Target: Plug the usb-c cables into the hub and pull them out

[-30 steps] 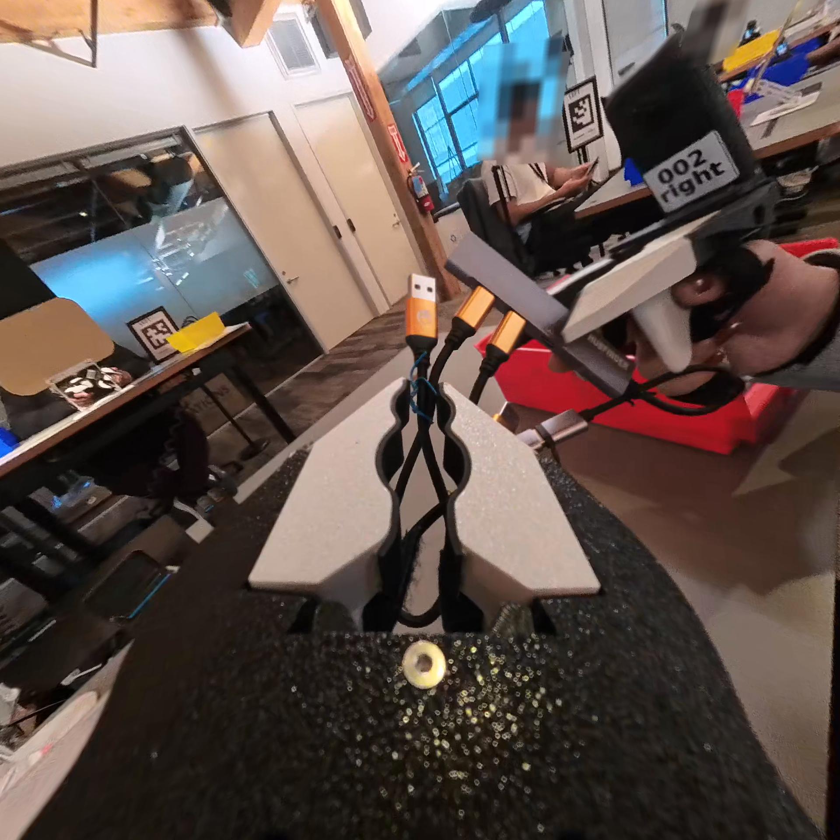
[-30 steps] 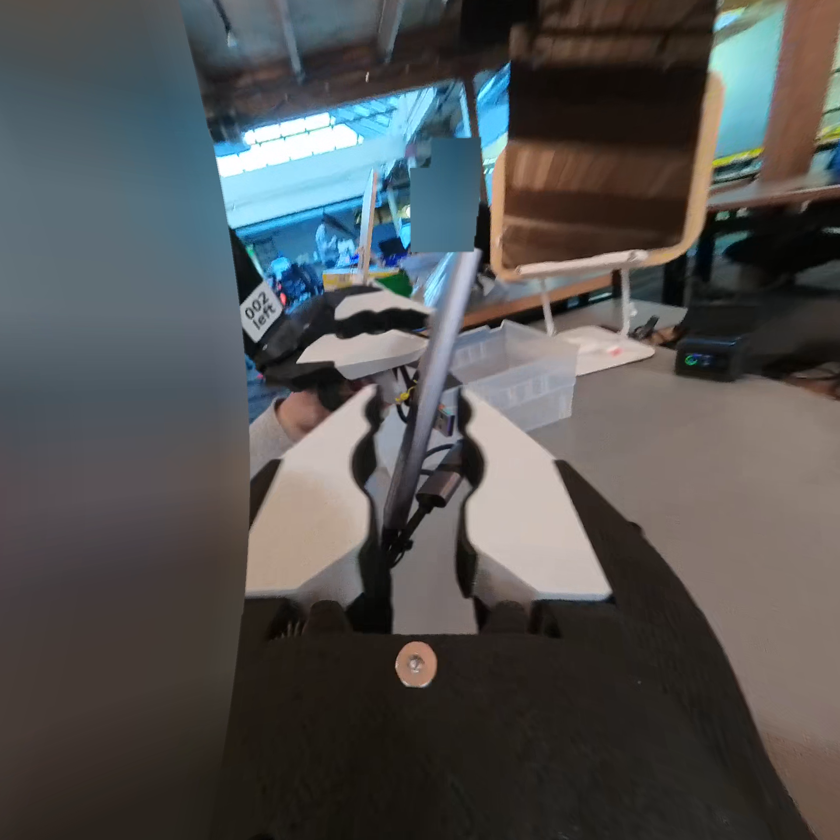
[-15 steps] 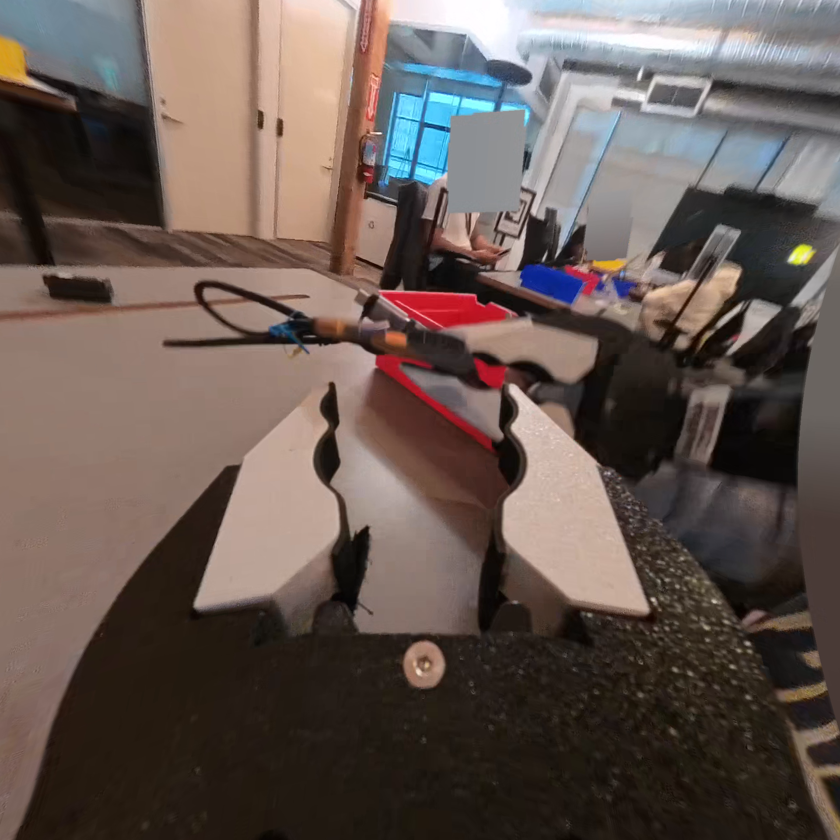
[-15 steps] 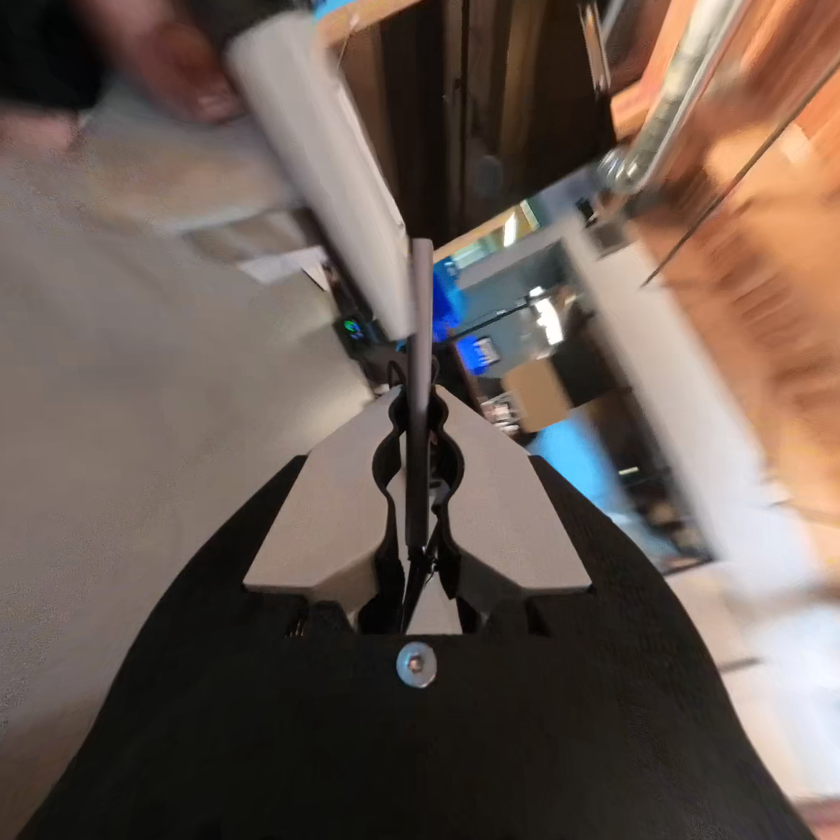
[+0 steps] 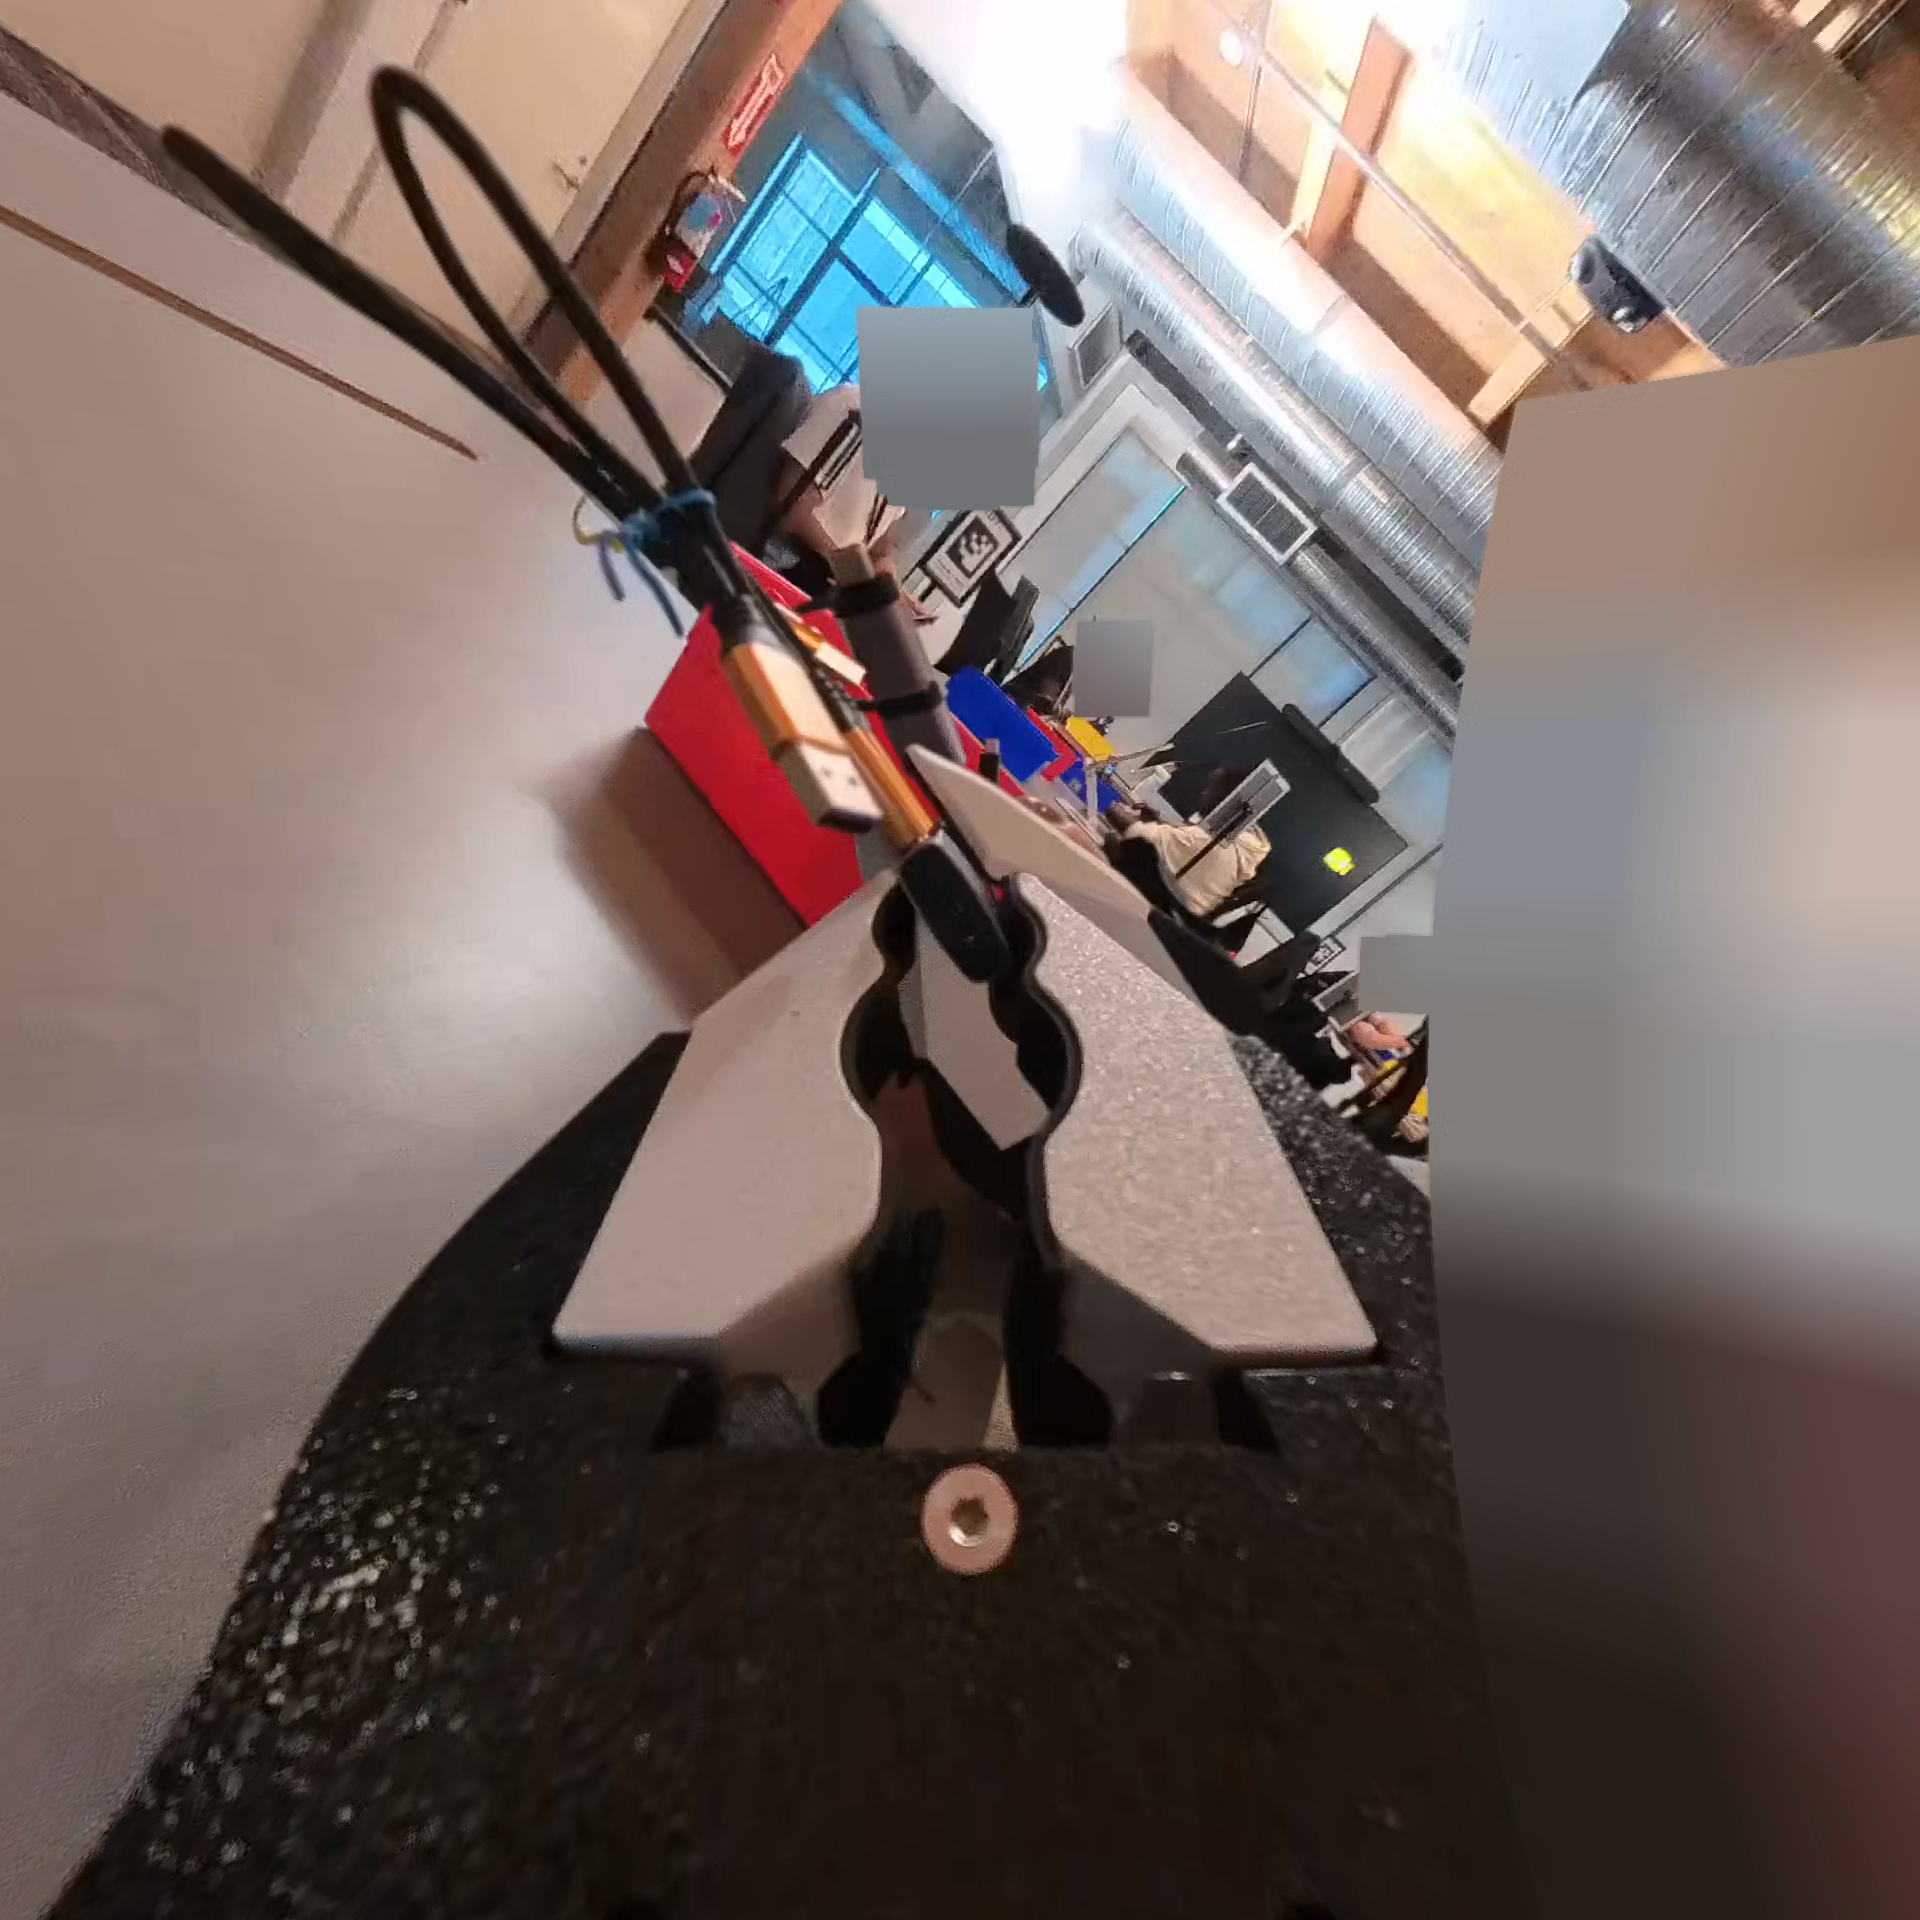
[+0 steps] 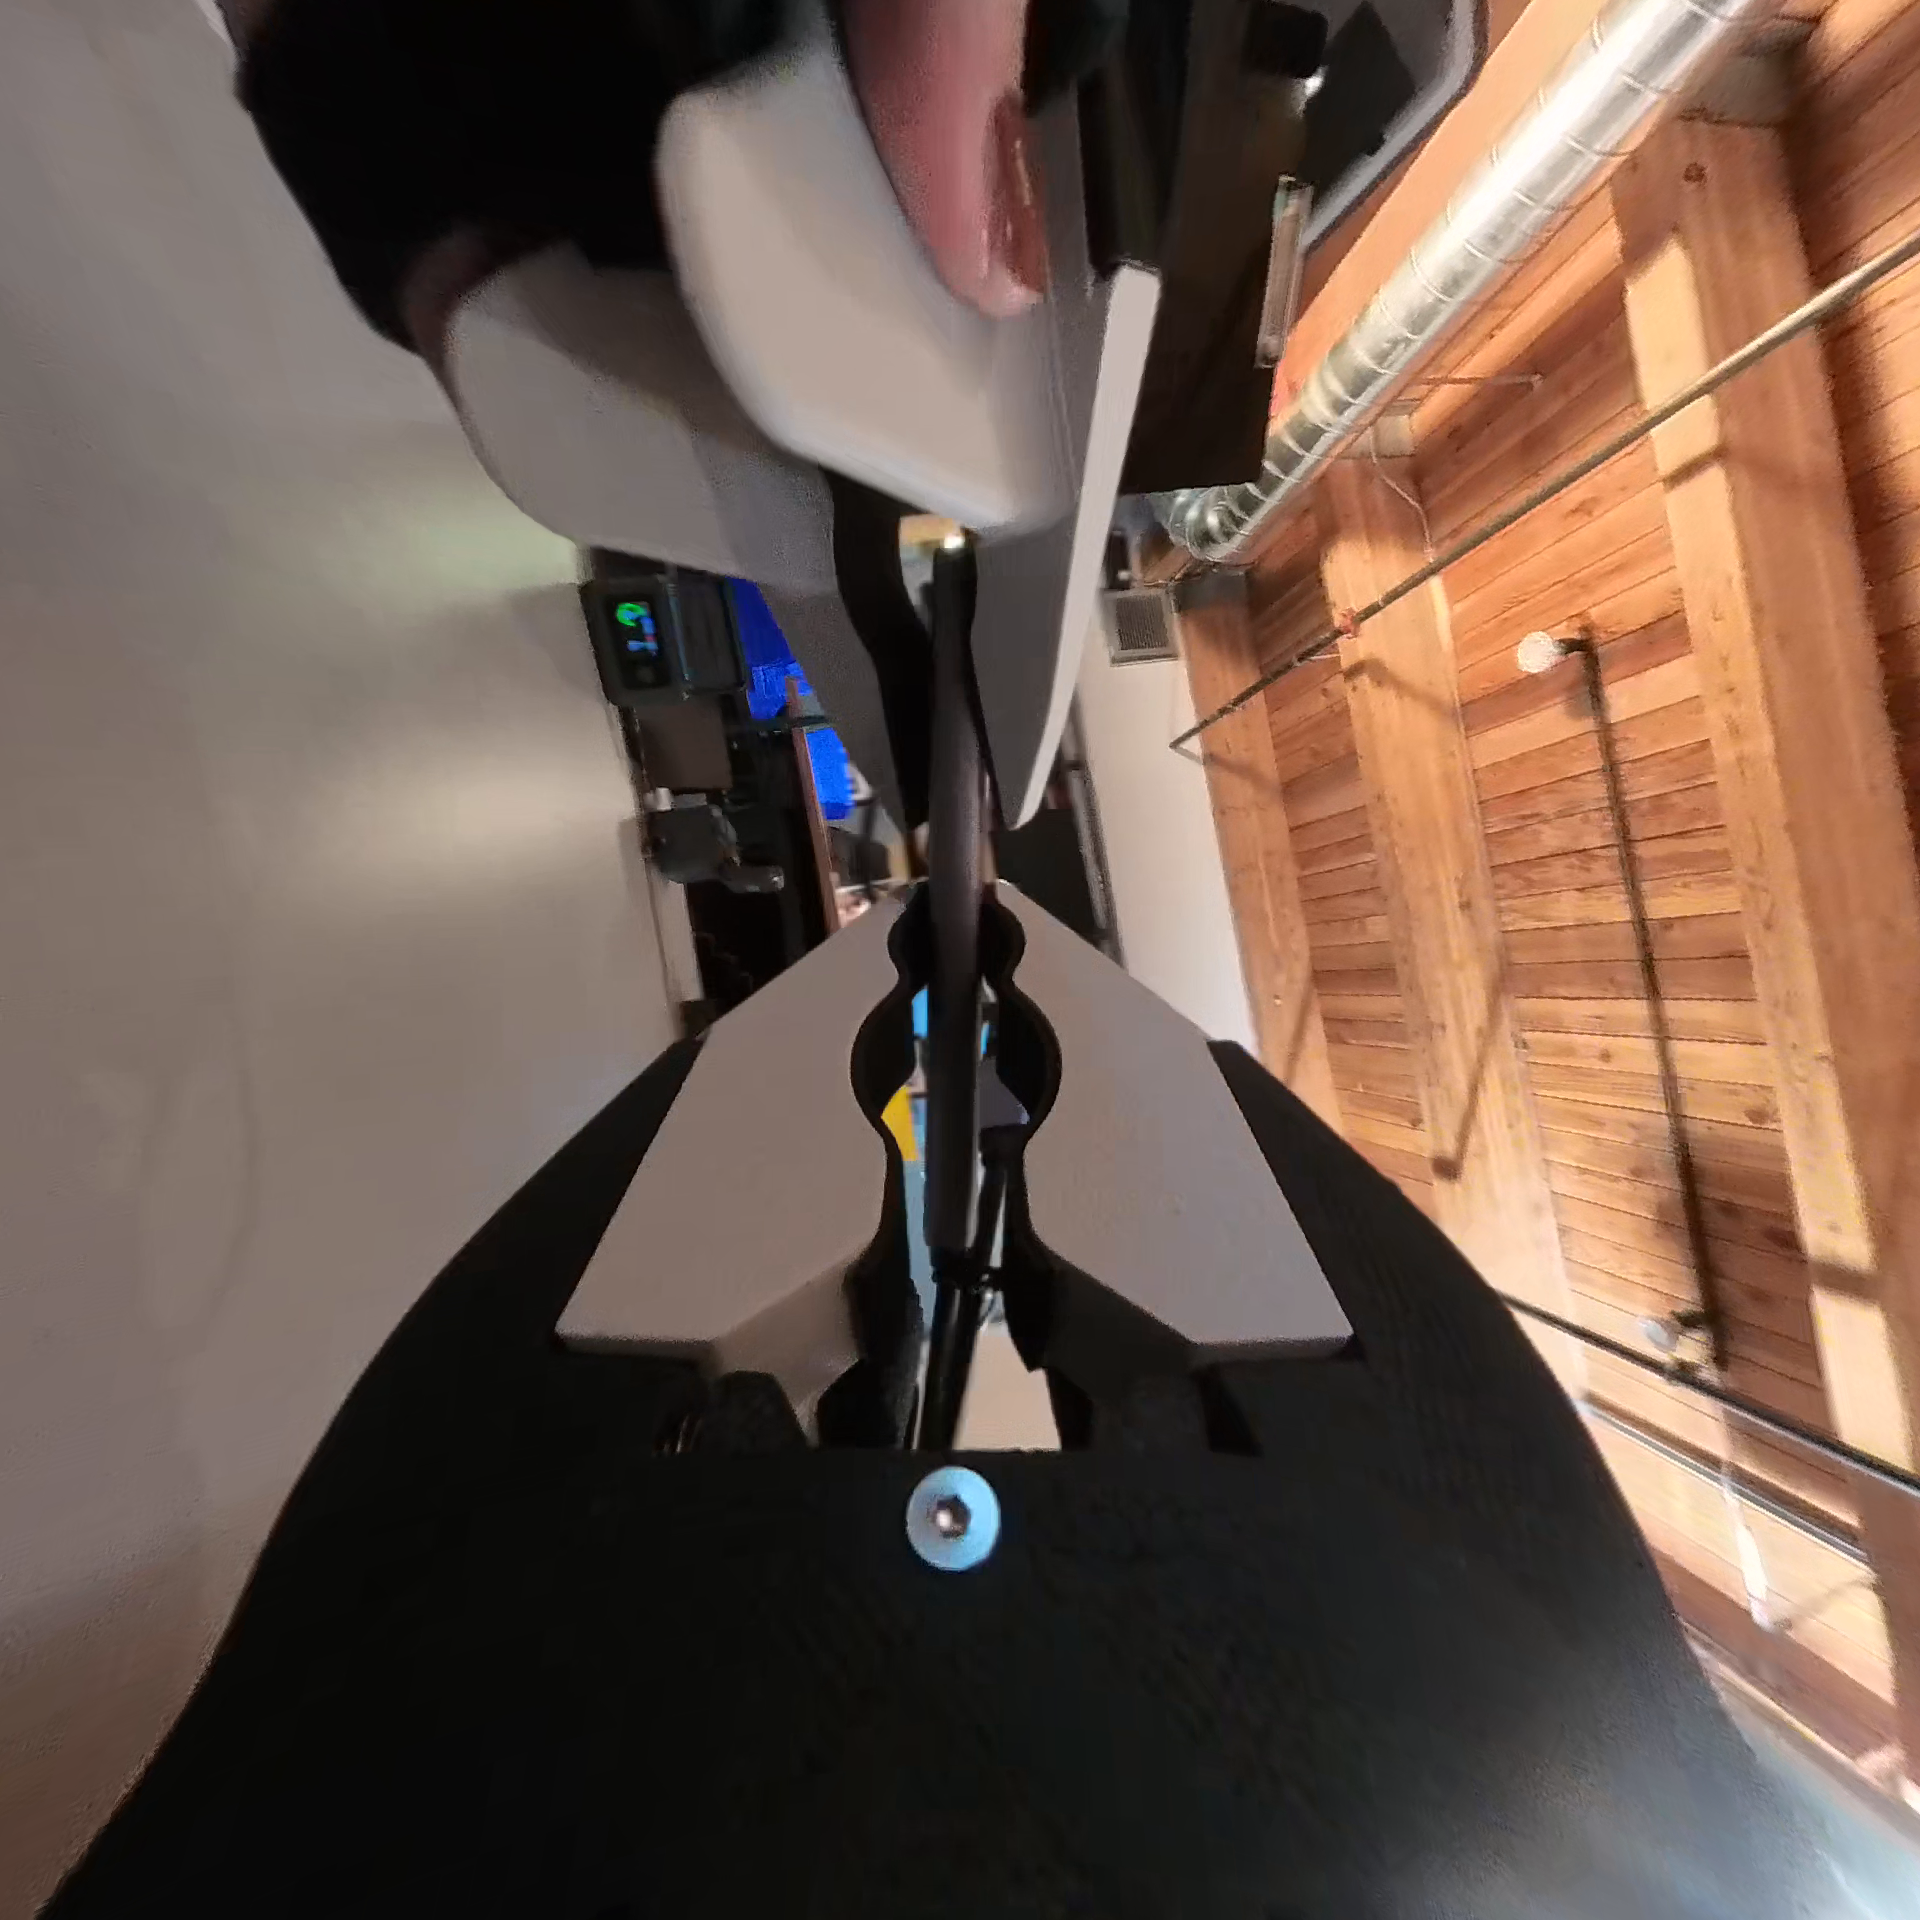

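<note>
1. The left hand-held gripper (image 5: 951, 914) is closed to a narrow gap, pinching a black plug (image 5: 956, 920) at its tips; a white finger (image 5: 1039, 847) of the other gripper crosses between and just beyond them.
2. Past the tips, the cables (image 5: 499, 312) rise in black loops, tied with a blue twist (image 5: 665, 525). Orange connectors (image 5: 800, 727) hang beside the grey hub (image 5: 894, 644) (one metal plug end is bare and unplugged).
3. A red bin (image 5: 748, 790) sits on the desk (image 5: 260, 831) right behind the cables; blue and yellow bins and seated people are farther off.
4. The right hand-held gripper (image 6: 956, 914) is clamped on the hub (image 6: 954, 935), which stands edge-on between its fingers, a black lead (image 6: 961, 1340) trailing back from it.
5. The left gripper's white body (image 6: 831, 364) and the hand (image 6: 966, 156) holding it fill the top of the right wrist view, blocking the hub's far end.
6. A small device with a lit screen (image 6: 665, 639) stands on the desk beyond.
</note>
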`<control>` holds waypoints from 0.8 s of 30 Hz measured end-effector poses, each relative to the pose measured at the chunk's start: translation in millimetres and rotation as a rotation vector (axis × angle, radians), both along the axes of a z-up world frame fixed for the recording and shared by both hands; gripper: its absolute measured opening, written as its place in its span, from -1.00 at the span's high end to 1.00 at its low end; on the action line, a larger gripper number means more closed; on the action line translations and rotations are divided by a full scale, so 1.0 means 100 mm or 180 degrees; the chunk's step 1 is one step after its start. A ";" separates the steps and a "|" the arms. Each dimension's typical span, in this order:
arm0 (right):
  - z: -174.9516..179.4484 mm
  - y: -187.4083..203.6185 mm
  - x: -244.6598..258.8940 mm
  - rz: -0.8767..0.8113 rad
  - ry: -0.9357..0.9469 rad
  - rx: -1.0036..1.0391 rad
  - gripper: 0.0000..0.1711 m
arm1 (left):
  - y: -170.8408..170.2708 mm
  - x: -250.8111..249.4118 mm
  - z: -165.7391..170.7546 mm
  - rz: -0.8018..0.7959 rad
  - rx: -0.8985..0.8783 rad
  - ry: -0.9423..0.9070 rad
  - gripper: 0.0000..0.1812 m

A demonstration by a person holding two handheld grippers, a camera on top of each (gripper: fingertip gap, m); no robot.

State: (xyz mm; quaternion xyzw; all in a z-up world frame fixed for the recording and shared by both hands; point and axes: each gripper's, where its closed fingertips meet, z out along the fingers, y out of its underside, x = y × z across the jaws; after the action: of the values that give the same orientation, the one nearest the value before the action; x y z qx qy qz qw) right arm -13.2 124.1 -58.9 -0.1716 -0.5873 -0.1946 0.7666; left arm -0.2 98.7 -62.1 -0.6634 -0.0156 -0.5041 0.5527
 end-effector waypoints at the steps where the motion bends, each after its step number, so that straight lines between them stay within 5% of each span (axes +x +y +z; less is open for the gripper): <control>1: -0.04 0.01 -0.01 0.0016 -0.0071 -0.0091 0.92 | 0.01 -0.01 -0.03 0.0049 0.0026 0.0051 0.85; 8: -0.22 -0.03 -0.05 0.0497 -0.0444 -0.1453 0.60 | 0.06 -0.22 -0.09 0.0611 0.0376 0.1373 0.92; 13: -0.11 -0.25 -0.02 0.1062 -0.0447 -0.2274 0.61 | 0.10 -0.52 -0.22 0.1266 0.0800 0.3686 0.92; 18: -0.27 -0.42 -0.03 0.1211 -0.0898 -0.2253 0.59 | 0.05 -0.42 -0.32 0.1131 0.1462 0.5409 0.92; 24: -0.47 -0.29 -0.04 0.0842 -0.1138 -0.1799 0.60 | 0.00 -0.23 -0.57 0.0622 0.1842 0.6086 0.92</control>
State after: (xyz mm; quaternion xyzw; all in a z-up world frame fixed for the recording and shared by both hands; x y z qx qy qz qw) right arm -17.6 95.6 -105.7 -0.2626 -0.7599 0.0495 0.5926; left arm -23.6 98.6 -118.9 -0.6258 0.5038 0.3037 0.5122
